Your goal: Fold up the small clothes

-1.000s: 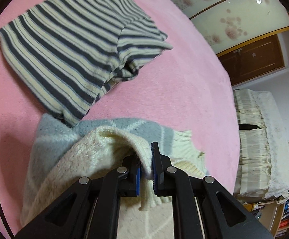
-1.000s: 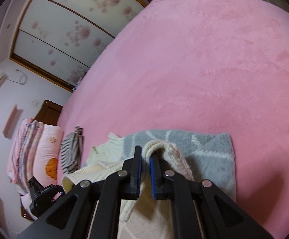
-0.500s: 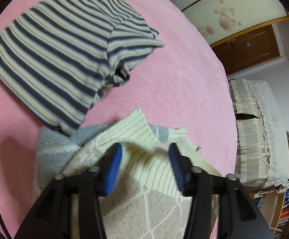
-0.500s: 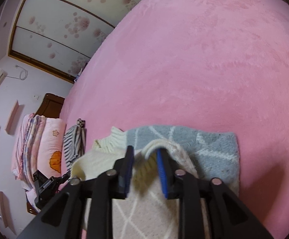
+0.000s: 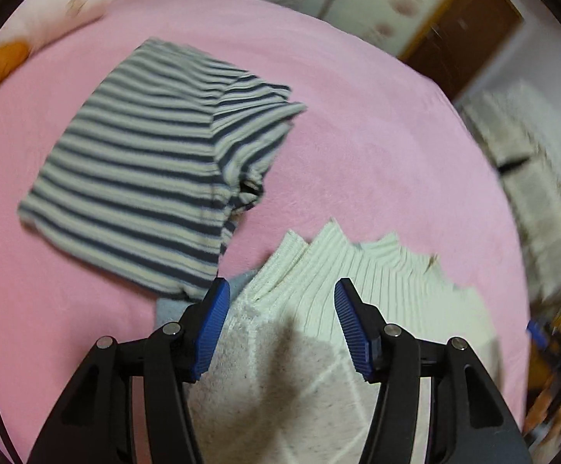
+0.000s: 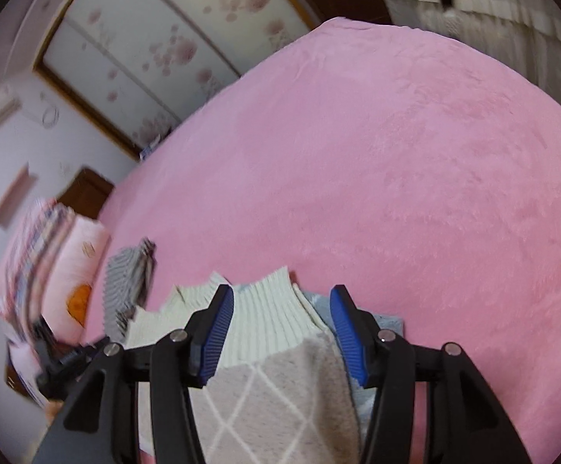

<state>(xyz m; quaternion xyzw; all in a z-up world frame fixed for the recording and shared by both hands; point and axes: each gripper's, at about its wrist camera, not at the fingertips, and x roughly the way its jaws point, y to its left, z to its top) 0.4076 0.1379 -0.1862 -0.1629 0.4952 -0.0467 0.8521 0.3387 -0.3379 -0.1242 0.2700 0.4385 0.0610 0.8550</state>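
A small knitted sweater, beige with a white diamond pattern, cream ribbed cuffs and grey-blue parts, lies folded on the pink blanket. My left gripper hovers over it, its jaws opening, blue pads clear of the knit. In the right wrist view the same sweater lies under my right gripper, whose jaws are opening too, nothing pinched. A folded navy-and-cream striped garment lies beyond the sweater on the left; from the right wrist it appears as a striped garment further left.
A pink pillow with an orange print and a stack of folded bedding sit at the bed's left end. Floral sliding doors and a draped cream cloth border the bed. Wide pink blanket stretches ahead of the right gripper.
Both grippers let go of the sweater's cream fold and opened. Both rose above it and rolled, and the sweater now lies flat beneath them.
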